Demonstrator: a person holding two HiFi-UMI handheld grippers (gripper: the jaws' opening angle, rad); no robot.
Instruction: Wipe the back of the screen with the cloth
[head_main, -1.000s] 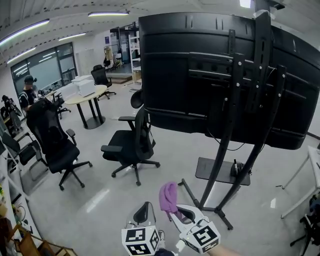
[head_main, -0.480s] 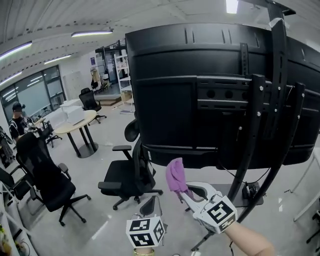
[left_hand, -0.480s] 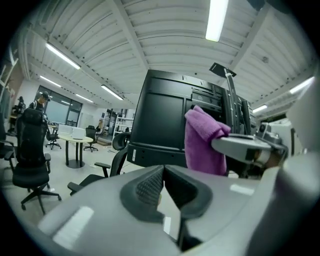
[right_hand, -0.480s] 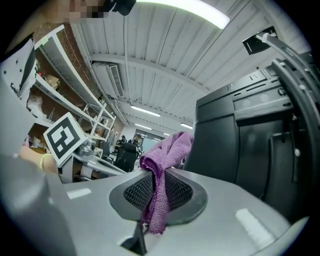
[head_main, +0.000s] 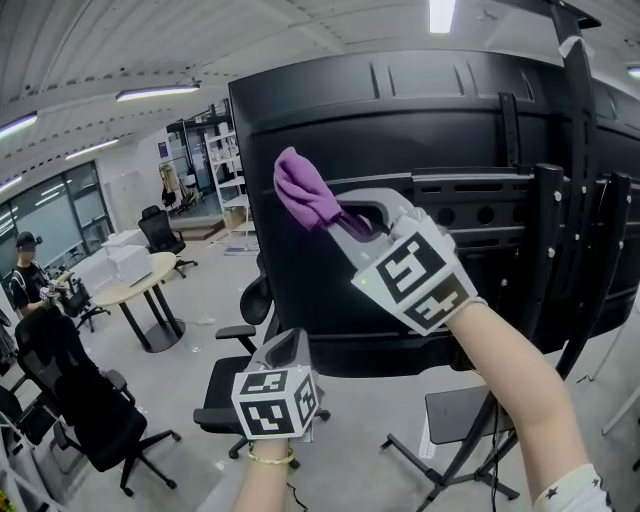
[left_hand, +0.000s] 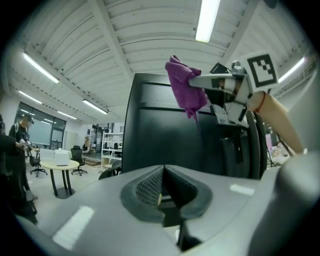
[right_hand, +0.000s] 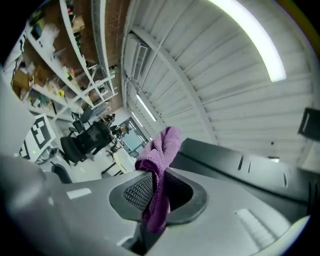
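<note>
— Right gripper (head_main: 343, 220)?
— Raised high on an outstretched forearm (head_main: 515, 385), in front of the upper left part of the back of the black screen (head_main: 300, 290). Clamped tight on the purple cloth (head_main: 303, 188).
— Same in the right gripper view?
— Yes. Pinched between the two ribbed pads, bunched up in a lump above the jaws, hanging in a narrow strip below them.
— Touching the screen?
— Cannot tell. Overlapping the dark panel near its top left corner in the head view; from the left gripper view, up by the top edge of the panel, with no clear sign of contact.
— Left gripper (head_main: 288, 345)?
— Held low and near the body, under the bottom edge of the screen, marker cube facing the head camera. Closed all the way, pad against pad, with nothing between the jaws.
— Pointing where?
— Upward, toward the screen back and the cloth above.
— Anything else around?
— Upright black bars of the stand (head_main: 547, 250) on the right half of the screen back. Off to the left, on the floor, a black office chair (head_main: 90, 410).
</note>
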